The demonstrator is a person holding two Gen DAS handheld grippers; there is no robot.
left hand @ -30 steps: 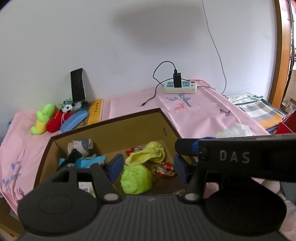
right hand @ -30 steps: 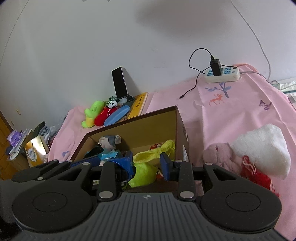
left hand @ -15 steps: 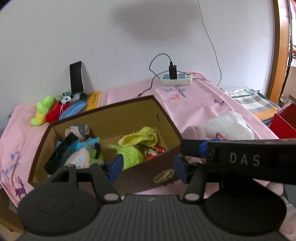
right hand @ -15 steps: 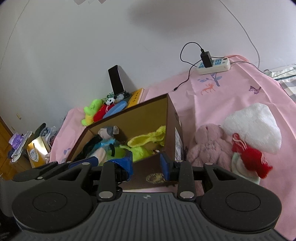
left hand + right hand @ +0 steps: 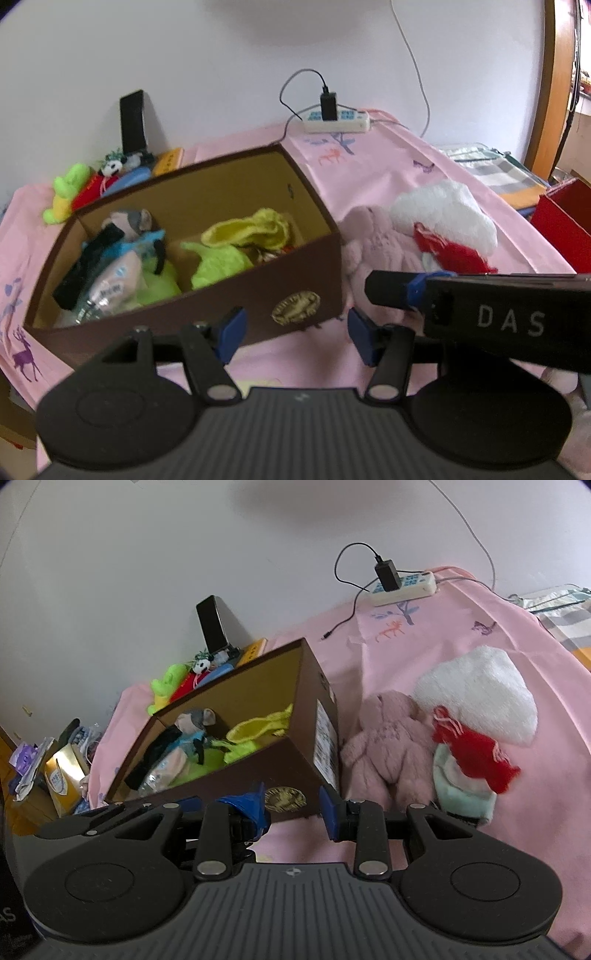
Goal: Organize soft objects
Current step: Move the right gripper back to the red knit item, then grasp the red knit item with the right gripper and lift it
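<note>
A brown cardboard box (image 5: 207, 295) (image 5: 295, 760) stands on the pink cloth and holds yellow-green soft pieces (image 5: 221, 258), a grey toy (image 5: 129, 221) and blue items. Right of the box lie a pink plush rabbit (image 5: 388, 746) (image 5: 380, 240), a white plush (image 5: 480, 698) (image 5: 443, 214), a red knitted piece (image 5: 476, 757) and a mint piece (image 5: 461, 794). My left gripper (image 5: 295, 336) is open and empty in front of the box's near wall. My right gripper (image 5: 293, 808) is open and empty near the box's front right corner; its body (image 5: 480, 317) shows in the left wrist view.
A power strip (image 5: 336, 123) with a charger and cable sits by the wall. A phone (image 5: 132, 118) leans at the back left above small plush toys (image 5: 66, 192). A red box (image 5: 561, 225) and folded cloth (image 5: 495, 173) are at the right; a tissue box (image 5: 62, 775) at the left.
Both grippers have drawn back and sunk from above the box's opening to its front wall. The plush toys right of the box have come into fuller view.
</note>
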